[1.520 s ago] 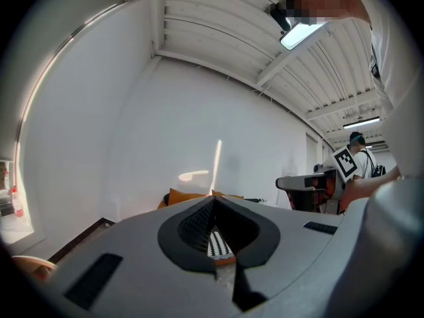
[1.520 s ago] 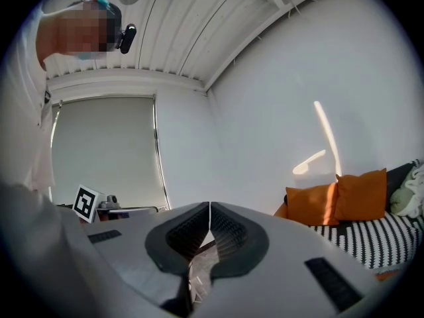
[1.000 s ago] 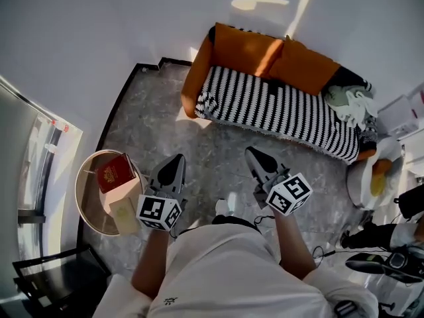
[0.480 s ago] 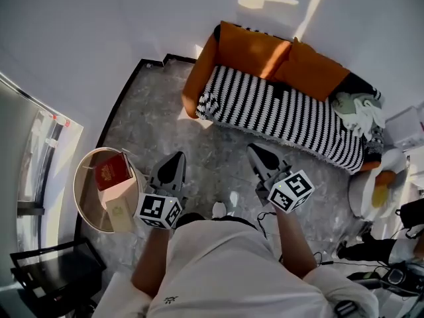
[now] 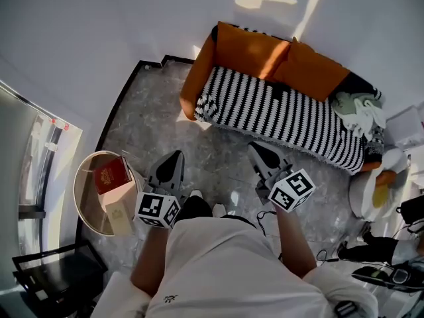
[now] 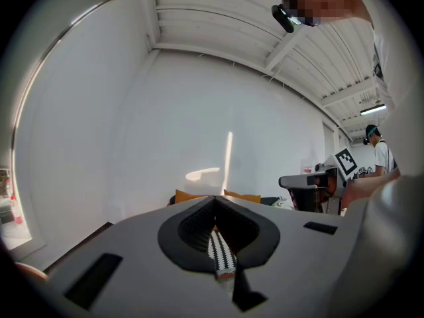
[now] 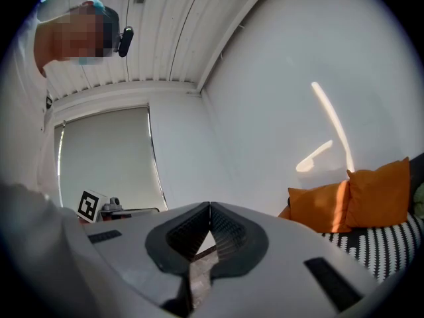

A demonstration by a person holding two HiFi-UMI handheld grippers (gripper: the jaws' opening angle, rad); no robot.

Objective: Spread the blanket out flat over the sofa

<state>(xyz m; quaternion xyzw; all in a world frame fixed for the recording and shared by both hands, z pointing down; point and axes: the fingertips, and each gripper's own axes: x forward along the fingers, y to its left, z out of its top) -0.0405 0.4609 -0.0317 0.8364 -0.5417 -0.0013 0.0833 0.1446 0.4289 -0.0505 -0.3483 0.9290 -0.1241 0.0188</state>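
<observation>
Head view: both claws are clenched on nothing. The left claw (image 5: 174, 158) and the right claw (image 5: 256, 148) point level at the sofa (image 5: 199, 71), jaw tips pressed together, and each gripper view shows only the room through the slot.

The striped blanket (image 5: 278, 111) lies ahead of both claws and well apart from them. It covers most of the seat, with a bunched corner ahead of the left claw and its front edge hanging toward the floor. Farther off, ahead and to the right of the right claw, a pale crumpled cloth (image 5: 358, 108) sits at the sofa's far end. I can't tell whether that is a second throw.

I'd expect the blanket to be soft, limp and fairly light, with no stiffness to push against. It should drape and drag rather than slide, so pulling one point will only raise a ridge. I'd pinch two spots well apart along the hanging front edge, one per claw, or start at the bunched corner, then draw it taut.

As for writing, the red book (image 5: 111, 174) on the round side table (image 5: 85, 207), left of the left claw, carries a gold mark too small to read. The claws' cubes bear only square black-and-white patterns.
</observation>
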